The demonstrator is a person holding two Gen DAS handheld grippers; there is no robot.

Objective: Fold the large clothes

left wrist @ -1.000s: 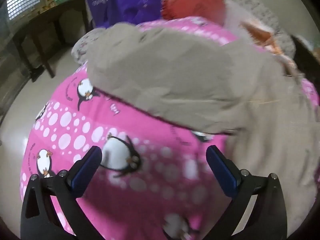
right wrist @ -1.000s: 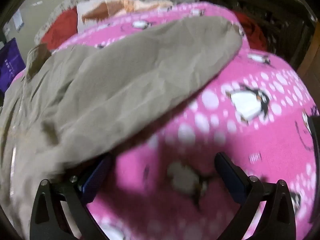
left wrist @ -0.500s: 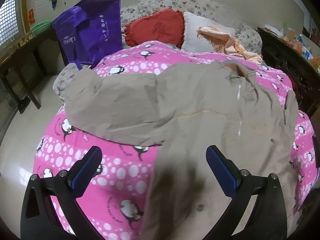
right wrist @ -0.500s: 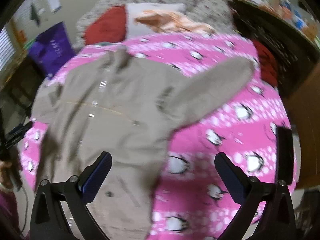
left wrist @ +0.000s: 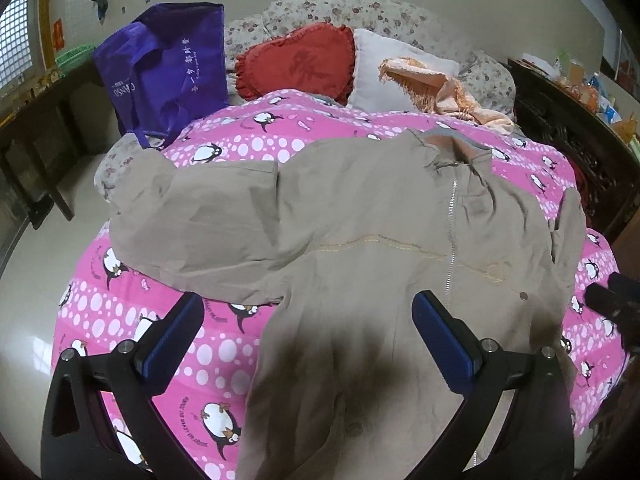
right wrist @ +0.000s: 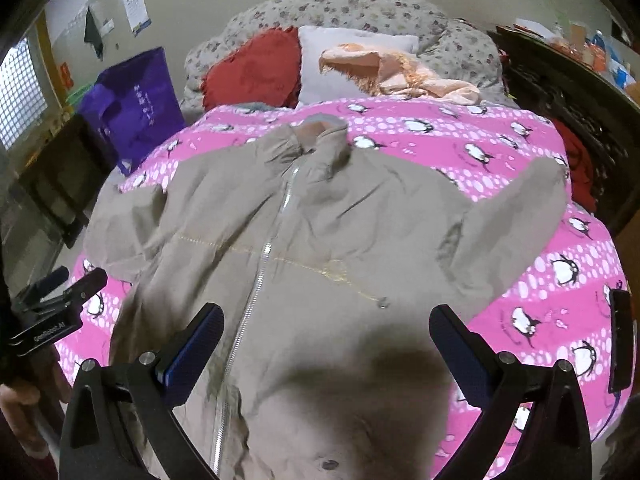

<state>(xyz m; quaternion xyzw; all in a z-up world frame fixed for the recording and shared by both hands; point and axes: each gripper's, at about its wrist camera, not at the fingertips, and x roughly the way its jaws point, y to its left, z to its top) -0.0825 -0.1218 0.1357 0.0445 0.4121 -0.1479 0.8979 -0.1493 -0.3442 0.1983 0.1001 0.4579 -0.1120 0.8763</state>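
- Both grippers, left (left wrist: pixel 308 322) and right (right wrist: pixel 326 334), have pulled back since one second ago; the whole jacket (left wrist: pixel 400 232) is now in view instead of one close sleeve.
- Jacket: flat on the pink blanket (left wrist: pixel 256 136), collar at 12 o'clock, sleeves out at 9 and 3 o'clock.
- Left gripper: jaws wide apart, gripping nothing, above the hem.
- Right gripper: jaws wide apart, gripping nothing, above the hem.
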